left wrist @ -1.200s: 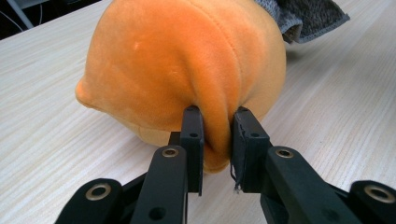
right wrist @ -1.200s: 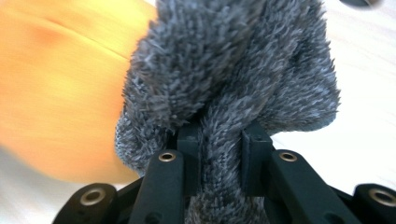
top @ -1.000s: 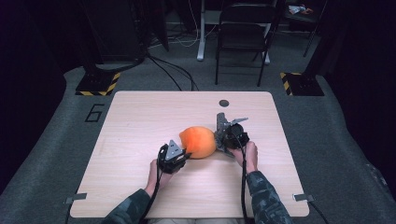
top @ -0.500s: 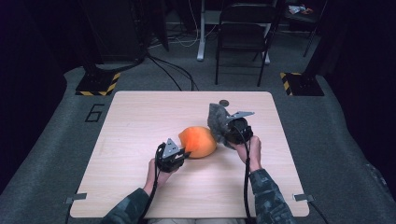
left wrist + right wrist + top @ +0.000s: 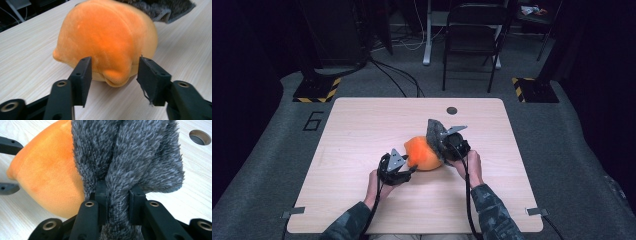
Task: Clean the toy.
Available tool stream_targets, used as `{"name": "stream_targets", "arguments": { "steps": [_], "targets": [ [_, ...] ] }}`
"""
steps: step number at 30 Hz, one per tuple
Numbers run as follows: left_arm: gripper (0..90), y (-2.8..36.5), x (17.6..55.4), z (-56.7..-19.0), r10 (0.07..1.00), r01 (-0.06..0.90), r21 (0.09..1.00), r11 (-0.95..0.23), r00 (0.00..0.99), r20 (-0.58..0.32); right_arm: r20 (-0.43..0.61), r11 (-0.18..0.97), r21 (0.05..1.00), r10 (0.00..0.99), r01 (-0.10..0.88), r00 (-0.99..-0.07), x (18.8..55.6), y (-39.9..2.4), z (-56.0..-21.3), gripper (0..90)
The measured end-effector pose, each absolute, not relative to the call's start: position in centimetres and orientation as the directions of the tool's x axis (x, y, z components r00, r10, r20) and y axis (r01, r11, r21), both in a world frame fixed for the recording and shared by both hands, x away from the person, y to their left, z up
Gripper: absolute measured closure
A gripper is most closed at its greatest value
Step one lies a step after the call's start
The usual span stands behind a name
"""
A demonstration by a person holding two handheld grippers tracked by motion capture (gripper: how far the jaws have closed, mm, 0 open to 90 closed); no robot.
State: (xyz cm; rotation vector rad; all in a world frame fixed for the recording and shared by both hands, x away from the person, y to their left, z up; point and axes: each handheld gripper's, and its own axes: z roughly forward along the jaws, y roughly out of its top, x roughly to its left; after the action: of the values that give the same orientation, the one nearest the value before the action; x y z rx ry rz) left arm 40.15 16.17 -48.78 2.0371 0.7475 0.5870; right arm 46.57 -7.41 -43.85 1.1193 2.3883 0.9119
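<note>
Right gripper clamped on the grey furry cover to peel it off the orange plush cushion; left gripper, jaws just opening, half-wide beside that cushion on the tabletop, gripping nothing.

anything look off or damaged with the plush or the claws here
One small thing: in the left gripper view, the black pad on the left claw has a frayed edge with a loose thread hanging. The orange plush looks intact. The right claw pinches its grey furry cover, bunching it.
</note>
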Motion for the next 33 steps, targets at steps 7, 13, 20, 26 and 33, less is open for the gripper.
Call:
{"name": "stream_targets", "arguments": {
  "steps": [7, 13, 20, 26, 33],
  "targets": [
    [70.2, 15.9, 40.3, -49.6, 0.688, 0.272, 0.853, -0.446, 0.714, 0.131, -0.049, 0.485, 0.681, 0.778, 0.549, -0.626, 46.5, -7.3, -43.7, 74.0],
    [79.1, 16.1, 40.2, -49.3, 0.687, 0.255, 0.869, -0.424, 0.716, 0.125, -0.017, 0.44, 0.717, 0.787, 0.541, -0.617, 46.4, -7.9, -42.4, 74.5],
    [79.5, 16.2, 40.1, -48.8, 0.69, 0.258, 0.883, -0.392, 0.717, 0.097, -0.007, 0.423, 0.761, 0.762, 0.491, -0.647, 45.4, -7.3, -40.4, 74.6],
    [79.5, 15.9, 39.8, -48.9, 0.679, 0.255, 0.876, -0.409, 0.727, 0.105, 0.011, 0.44, 0.767, 0.718, 0.467, -0.696, 44.6, -5.1, -40.3, 74.4],
    [79.4, 15.9, 39.9, -49.1, 0.678, 0.26, 0.87, -0.418, 0.727, 0.108, -0.089, 0.517, 0.736, 0.714, 0.437, -0.695, 44.4, -4.3, -41.3, 74.3]
  ]
}}
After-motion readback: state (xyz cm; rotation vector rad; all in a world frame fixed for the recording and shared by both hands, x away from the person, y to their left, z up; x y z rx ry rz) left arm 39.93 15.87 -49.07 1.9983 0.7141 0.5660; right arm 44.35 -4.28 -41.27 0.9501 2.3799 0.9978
